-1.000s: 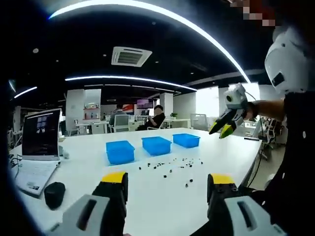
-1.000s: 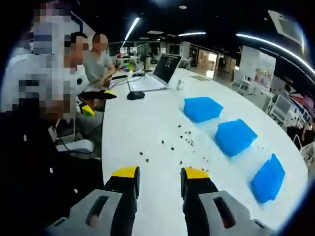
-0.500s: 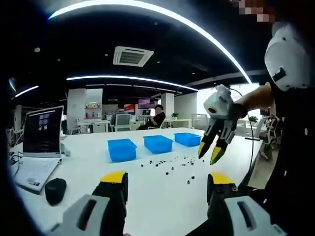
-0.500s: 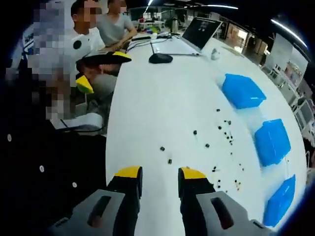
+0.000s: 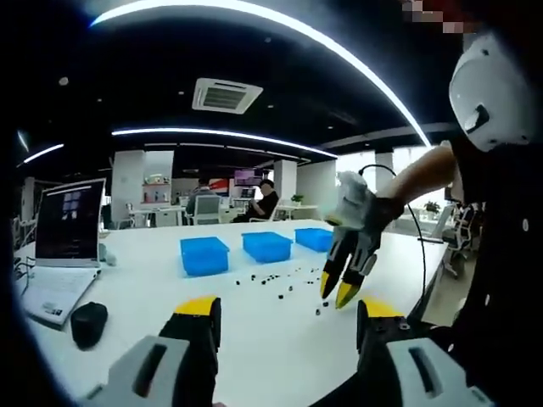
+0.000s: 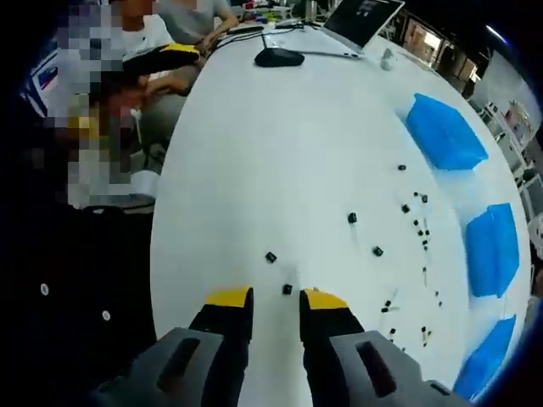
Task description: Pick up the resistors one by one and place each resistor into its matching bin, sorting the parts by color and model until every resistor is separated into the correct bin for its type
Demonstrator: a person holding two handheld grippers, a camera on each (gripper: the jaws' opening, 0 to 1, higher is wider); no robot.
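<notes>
Several small dark resistors [image 6: 377, 251] lie scattered on the white table [image 6: 254, 153], in front of three blue bins [image 6: 445, 131]. My right gripper [image 6: 277, 298] is open and low over the table's near edge. One resistor [image 6: 287, 289] lies on the table between its yellow tips, and another [image 6: 271, 257] sits just beyond. In the left gripper view the right gripper [image 5: 335, 291] points down at the near end of the resistors [image 5: 271, 280], with the bins [image 5: 204, 254] behind. My left gripper [image 5: 290, 309] is open, held back from the table with nothing in it.
A laptop [image 5: 64, 229] and a black mouse [image 5: 86, 322] sit at the table's left end. A person's sleeve [image 5: 501, 254] stands at the right. Another person [image 6: 182, 13] sits at the table's far end. Bare table lies between the mouse and the resistors.
The right gripper has come down from high over the bins to the resistors nearest the table edge, and its jaws stand a little closer together. The left gripper has barely moved.
</notes>
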